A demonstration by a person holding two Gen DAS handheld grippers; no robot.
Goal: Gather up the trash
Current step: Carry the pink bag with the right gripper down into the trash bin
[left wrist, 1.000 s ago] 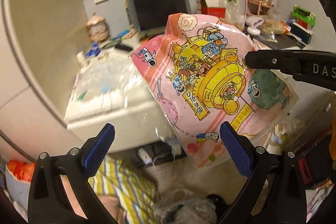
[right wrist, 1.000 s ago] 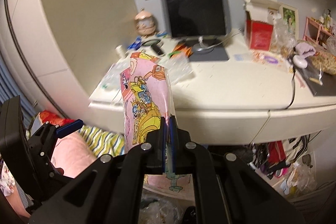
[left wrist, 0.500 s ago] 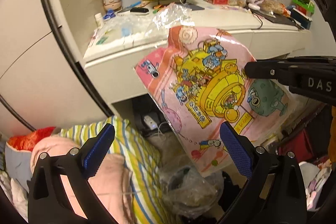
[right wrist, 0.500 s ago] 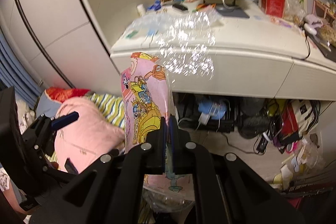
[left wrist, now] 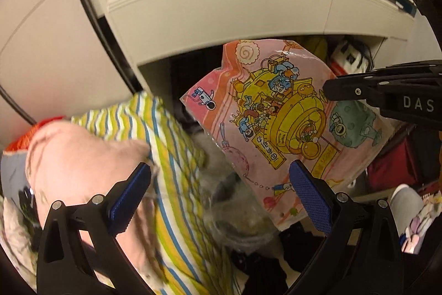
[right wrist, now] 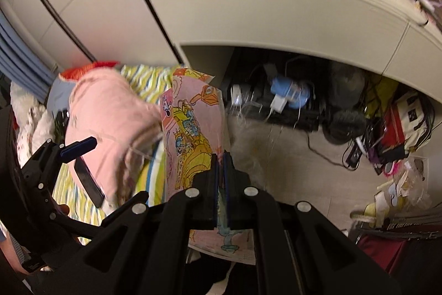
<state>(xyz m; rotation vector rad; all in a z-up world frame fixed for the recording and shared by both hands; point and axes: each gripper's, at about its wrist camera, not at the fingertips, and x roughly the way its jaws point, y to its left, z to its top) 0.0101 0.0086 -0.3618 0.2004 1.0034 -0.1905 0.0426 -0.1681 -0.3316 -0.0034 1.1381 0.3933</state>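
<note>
A pink cartoon-printed plastic wrapper [left wrist: 276, 123] hangs in the air below the desk edge. My right gripper [right wrist: 220, 165] is shut on the wrapper [right wrist: 190, 134], and its black fingers [left wrist: 359, 90] enter the left wrist view from the right, clamped on the wrapper's edge. My left gripper [left wrist: 218, 192] stands open with its blue pads [left wrist: 309, 198] wide apart and nothing between them; the wrapper hangs just beyond it. Under the wrapper lies a clear plastic bag [left wrist: 237, 214] with dark contents on the floor.
A white desk [left wrist: 248, 4] with a cluttered top juts out above. A pink and striped bedding pile [left wrist: 116, 156] lies left. Cables, a power strip [right wrist: 276, 104] and bags [right wrist: 406, 120] crowd the floor under the desk. More litter [right wrist: 397, 190] lies right.
Both grippers have sunk from desk-top height to below the desk edge, tilting downward. The wrapper stayed clamped in the right gripper. The left gripper stayed open.
</note>
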